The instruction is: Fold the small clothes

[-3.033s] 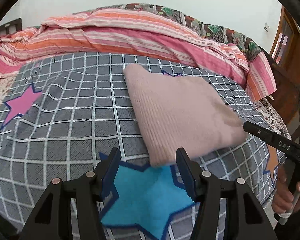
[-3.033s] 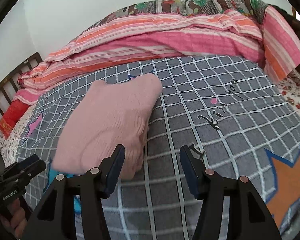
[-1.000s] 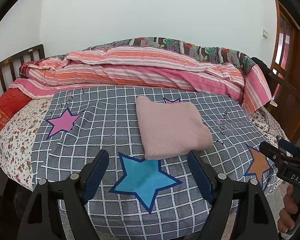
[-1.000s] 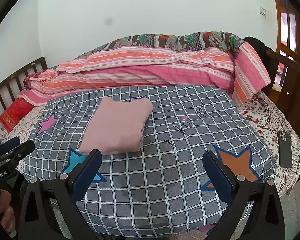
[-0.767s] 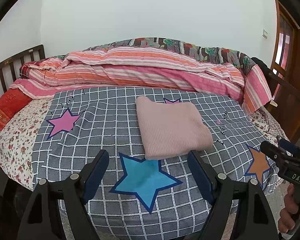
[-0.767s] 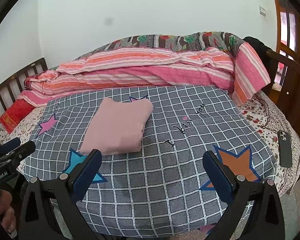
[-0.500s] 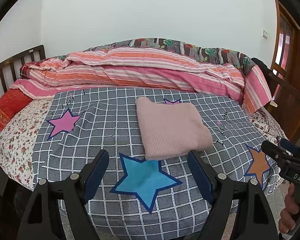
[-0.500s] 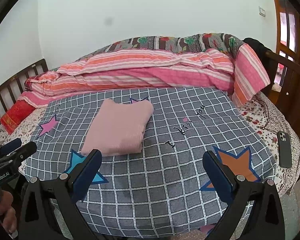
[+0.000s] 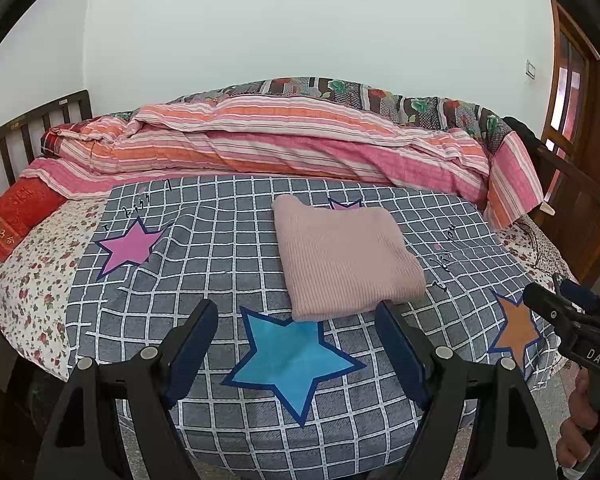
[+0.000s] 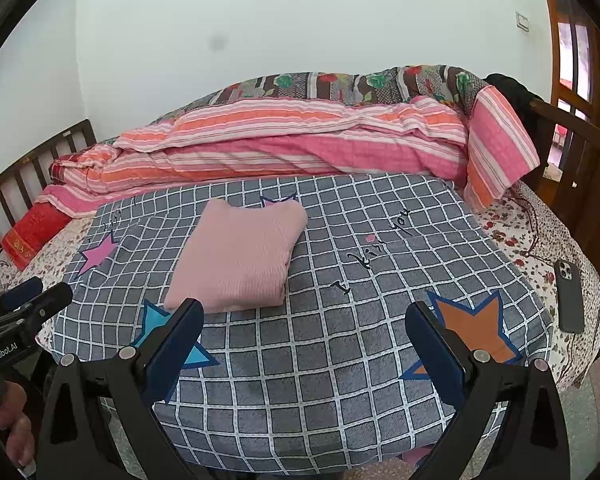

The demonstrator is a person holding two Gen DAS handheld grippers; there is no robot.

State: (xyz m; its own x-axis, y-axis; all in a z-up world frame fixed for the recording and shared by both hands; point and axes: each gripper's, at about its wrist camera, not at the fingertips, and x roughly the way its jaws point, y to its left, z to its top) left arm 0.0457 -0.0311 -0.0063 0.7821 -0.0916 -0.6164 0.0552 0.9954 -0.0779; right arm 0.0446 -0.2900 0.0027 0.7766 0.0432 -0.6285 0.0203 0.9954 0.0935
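The pink folded garment (image 9: 346, 252) lies on the grey checked blanket (image 9: 220, 248), just beyond the blue star (image 9: 292, 356), and its long axis runs away from the tongs toward the striped quilt (image 9: 300, 140). The left gripper (image 9: 296, 328) and the right gripper (image 10: 304, 328) both stand spread wide, hold nothing, and hang before the near edge of the blanket, apart from the garment. The garment lies ahead and a little right of the left gripper and clearly left of the right one, so I judge the left hand nearer, though the fold already looks finished.
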